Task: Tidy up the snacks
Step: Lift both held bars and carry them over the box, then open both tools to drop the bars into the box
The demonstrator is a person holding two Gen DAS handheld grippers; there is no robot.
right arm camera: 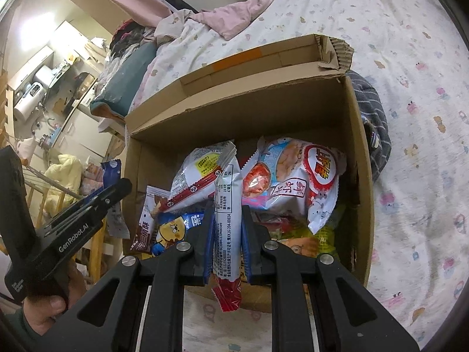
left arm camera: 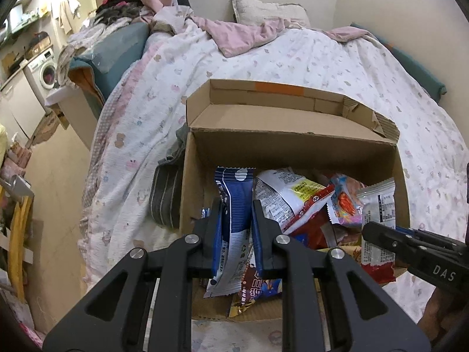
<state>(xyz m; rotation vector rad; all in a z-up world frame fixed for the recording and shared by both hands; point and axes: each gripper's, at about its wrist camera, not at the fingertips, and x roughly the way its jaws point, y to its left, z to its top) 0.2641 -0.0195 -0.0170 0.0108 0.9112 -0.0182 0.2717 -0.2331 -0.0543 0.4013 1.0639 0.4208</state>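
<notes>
The blue-and-white packet [left arm camera: 233, 220] is clamped in the left gripper [left arm camera: 236, 208], and the silver-and-red packet [right arm camera: 228, 220] in the right gripper [right arm camera: 227, 214], both above the cardboard box [right arm camera: 362, 176] on the bed [left arm camera: 322, 64]. The step looks like depositing; next, each should lower and release. The wrappers are crinkly foil, the box corrugated with torn flaps.

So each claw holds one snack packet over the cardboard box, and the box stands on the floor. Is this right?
Not quite. The cardboard box stands on the bed, on the patterned cover, not on the floor; the left wrist view shows this. The rest holds: the left claw grips a blue packet, and the right claw grips a white packet.
</notes>
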